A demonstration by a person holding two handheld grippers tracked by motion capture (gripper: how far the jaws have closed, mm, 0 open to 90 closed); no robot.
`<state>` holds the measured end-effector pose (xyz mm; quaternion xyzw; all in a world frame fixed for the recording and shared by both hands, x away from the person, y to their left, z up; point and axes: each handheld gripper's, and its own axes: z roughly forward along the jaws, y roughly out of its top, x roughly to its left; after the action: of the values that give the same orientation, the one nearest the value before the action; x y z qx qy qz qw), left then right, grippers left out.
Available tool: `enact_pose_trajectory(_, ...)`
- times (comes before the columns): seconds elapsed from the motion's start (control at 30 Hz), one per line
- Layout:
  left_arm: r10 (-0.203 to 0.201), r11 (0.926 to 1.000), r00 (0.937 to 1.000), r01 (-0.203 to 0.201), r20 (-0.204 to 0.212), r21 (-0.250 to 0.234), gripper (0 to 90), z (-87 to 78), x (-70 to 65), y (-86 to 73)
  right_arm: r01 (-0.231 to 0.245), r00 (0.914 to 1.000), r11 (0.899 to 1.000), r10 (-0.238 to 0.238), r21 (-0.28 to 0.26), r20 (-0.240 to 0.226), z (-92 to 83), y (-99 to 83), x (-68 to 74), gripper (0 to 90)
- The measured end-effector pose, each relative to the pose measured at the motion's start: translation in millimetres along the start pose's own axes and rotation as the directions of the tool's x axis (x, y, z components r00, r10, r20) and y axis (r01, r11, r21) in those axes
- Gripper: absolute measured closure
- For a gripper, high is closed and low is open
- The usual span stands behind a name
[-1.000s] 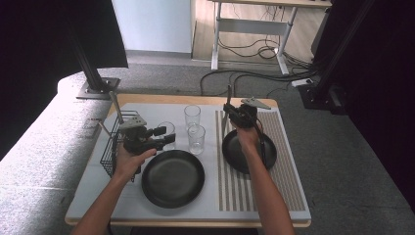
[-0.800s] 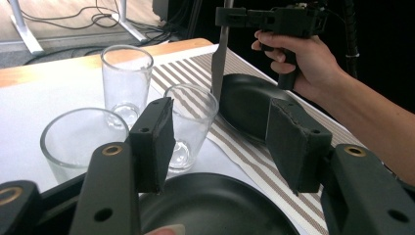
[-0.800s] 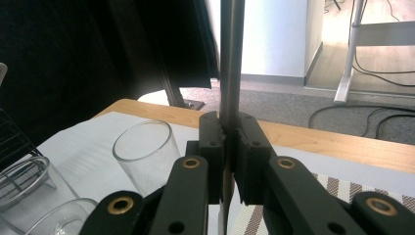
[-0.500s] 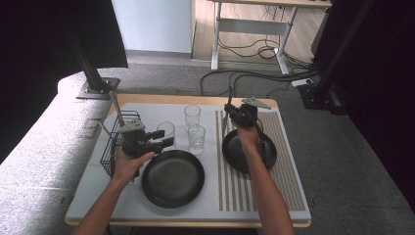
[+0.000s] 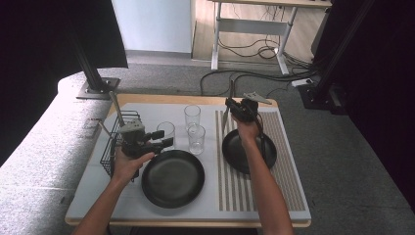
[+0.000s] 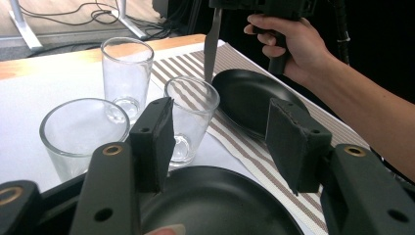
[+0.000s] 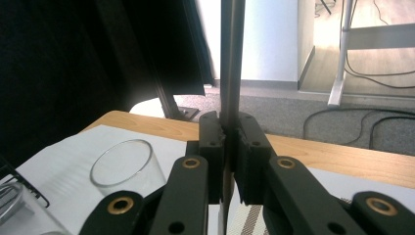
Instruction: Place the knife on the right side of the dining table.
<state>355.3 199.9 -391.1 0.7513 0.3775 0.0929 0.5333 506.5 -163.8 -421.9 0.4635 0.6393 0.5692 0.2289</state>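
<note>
I see a wooden table (image 5: 147,99) covered by a white mat (image 5: 103,196), with a striped mat (image 5: 288,186) over its right part. On the white mat stand three glasses (image 5: 192,117) in a cluster, a wire basket (image 5: 113,147) at the left, and a large black plate (image 5: 172,178) near me. A smaller black plate (image 5: 249,152) sits on the striped mat.

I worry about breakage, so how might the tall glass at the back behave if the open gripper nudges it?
The tall glass is clear and thin-walled, so probably fragile. Taller than it is wide, it may tip if pushed near the rim. Its smooth sides could slip between the left gripper pads.
</note>
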Motion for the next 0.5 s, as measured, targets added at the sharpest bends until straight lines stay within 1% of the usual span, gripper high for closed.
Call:
enact_pose_trajectory(0.17, -0.004, 1.0000, 1.0000, 0.004, 0.001, 0.002, 44.2, 0.0, 0.6, -1.7, -0.001, 0.9999, 1.000, 0.001, -0.006, 0.010, 9.9, 1.4, -5.2, 83.2)
enact_pose_trajectory(0.23, -0.004, 1.0000, 1.0000, 0.004, 0.002, 0.002, 44.1, -0.2, 1.2, -2.1, -0.003, 0.9999, 1.000, 0.003, -0.021, 0.011, 14.3, 0.9, -7.2, 83.2)
enact_pose_trajectory(0.33, -0.007, 1.0000, 1.0000, 0.007, 0.002, 0.001, 44.2, -0.7, 1.7, -3.3, -0.011, 0.9998, 1.000, 0.011, -0.012, 0.017, 21.4, 0.3, -10.2, 83.2)
enact_pose_trajectory(0.5, -0.013, 0.9999, 0.9999, 0.013, 0.001, 0.001, 44.1, -1.9, 3.1, -5.8, -0.008, 0.9996, 1.000, 0.008, -0.013, 0.027, 29.1, -1.8, -12.0, 83.2)
